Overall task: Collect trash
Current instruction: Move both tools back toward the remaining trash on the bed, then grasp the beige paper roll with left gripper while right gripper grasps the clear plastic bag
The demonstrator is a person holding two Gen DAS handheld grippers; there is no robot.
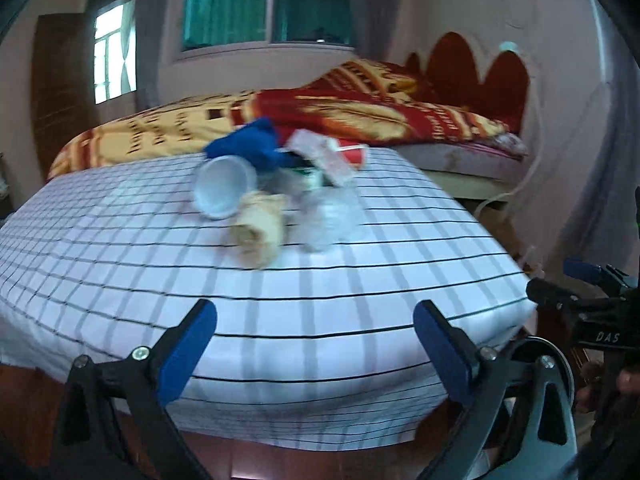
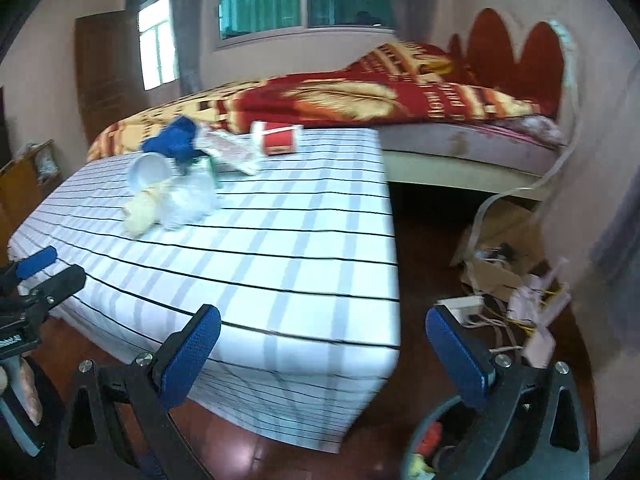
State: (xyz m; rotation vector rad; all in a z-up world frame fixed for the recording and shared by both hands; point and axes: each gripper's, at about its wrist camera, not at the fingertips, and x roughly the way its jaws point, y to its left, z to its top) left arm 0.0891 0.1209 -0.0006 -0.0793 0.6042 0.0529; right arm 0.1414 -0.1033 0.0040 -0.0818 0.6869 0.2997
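A heap of trash lies on the checked white cloth (image 1: 280, 320) of a low table: a white paper cup (image 1: 223, 190) on its side, a beige crumpled wrapper (image 1: 258, 232), a clear plastic bottle (image 1: 330, 216), a blue rag (image 1: 252, 146), a crinkled packet (image 1: 320, 156) and a red-and-white carton (image 2: 278, 138). My left gripper (image 1: 316, 354) hangs open near the table's front edge, well short of the heap. My right gripper (image 2: 326, 354) is open too, over the table's front right corner. Both are empty. Below the right gripper sits a round bin (image 2: 430, 444) with some scraps inside.
Behind the table is a bed with a red and yellow blanket (image 1: 360, 112) and a red headboard (image 2: 516, 52). Cardboard, cables and a power strip (image 2: 460, 304) litter the floor at the right. A wooden door (image 1: 60, 92) stands at the left.
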